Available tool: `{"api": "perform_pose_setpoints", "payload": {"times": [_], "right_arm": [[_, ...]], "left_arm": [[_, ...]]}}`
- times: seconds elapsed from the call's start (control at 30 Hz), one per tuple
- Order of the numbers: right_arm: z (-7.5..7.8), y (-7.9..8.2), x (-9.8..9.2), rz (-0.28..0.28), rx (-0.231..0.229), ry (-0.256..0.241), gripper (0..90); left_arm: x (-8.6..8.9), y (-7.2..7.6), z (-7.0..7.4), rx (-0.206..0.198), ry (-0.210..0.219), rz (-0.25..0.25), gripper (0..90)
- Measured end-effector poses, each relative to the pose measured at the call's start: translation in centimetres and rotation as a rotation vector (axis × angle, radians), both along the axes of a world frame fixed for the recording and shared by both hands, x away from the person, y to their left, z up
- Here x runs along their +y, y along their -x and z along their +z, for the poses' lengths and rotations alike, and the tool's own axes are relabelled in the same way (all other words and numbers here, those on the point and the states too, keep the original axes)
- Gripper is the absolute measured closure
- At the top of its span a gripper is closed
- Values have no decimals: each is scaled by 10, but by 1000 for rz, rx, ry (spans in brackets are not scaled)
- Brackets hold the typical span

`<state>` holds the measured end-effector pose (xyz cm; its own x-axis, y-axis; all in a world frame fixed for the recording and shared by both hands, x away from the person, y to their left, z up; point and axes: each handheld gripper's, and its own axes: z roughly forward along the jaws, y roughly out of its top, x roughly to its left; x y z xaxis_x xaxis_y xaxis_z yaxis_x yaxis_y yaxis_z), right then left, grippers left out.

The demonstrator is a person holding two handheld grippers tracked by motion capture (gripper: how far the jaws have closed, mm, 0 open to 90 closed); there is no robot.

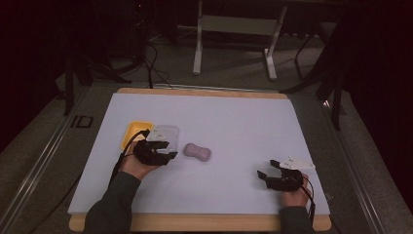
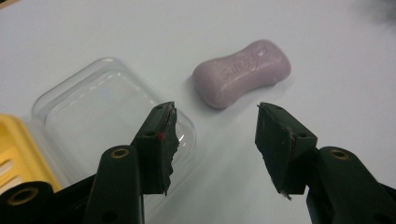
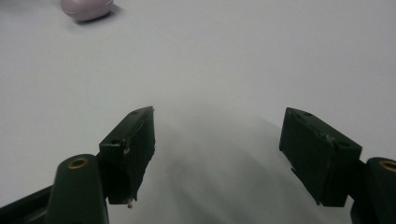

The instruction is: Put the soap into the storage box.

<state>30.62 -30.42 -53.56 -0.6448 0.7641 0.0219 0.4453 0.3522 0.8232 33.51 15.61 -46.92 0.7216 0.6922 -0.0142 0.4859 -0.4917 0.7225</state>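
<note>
A pale purple bar of soap [image 1: 197, 151] [image 2: 242, 71] lies on the white mat [image 1: 234, 122], with lettering pressed into its top. Left of it sit a clear plastic soap-dish lid [image 1: 164, 132] [image 2: 100, 105] and a yellow soap tray [image 1: 135, 132] [image 2: 14, 149], side by side. My left gripper [image 1: 168, 151] [image 2: 215, 112] is open just short of the soap, one jaw over the lid's edge, nothing between the jaws. My right gripper [image 1: 269, 168] [image 3: 219, 119] is open over bare mat at the front right, far from the soap [image 3: 86, 8].
The mat lies on a wooden board [image 1: 204, 92] whose edge shows at the back and front. Beyond the table stand a metal frame's legs [image 1: 234, 29] and cables on a dark floor. A cable trails from each gripper.
</note>
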Motion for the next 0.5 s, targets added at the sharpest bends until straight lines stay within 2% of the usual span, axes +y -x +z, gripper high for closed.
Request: {"api": "perform_pose_setpoints", "payload": {"times": [0.23, 0.4, 0.5], "right_arm": [[0, 0, 0, 0, -1, 1, 263], [0, 0, 0, 3, 2, 3, 263], [0, 0, 0, 3, 3, 3, 263]], "left_arm": [[-3, -9, 2, 10, -13, -16, 479], [-4, -15, 4, 15, 14, -29, 476], [-6, -21, 6, 15, -2, -41, 470]]}}
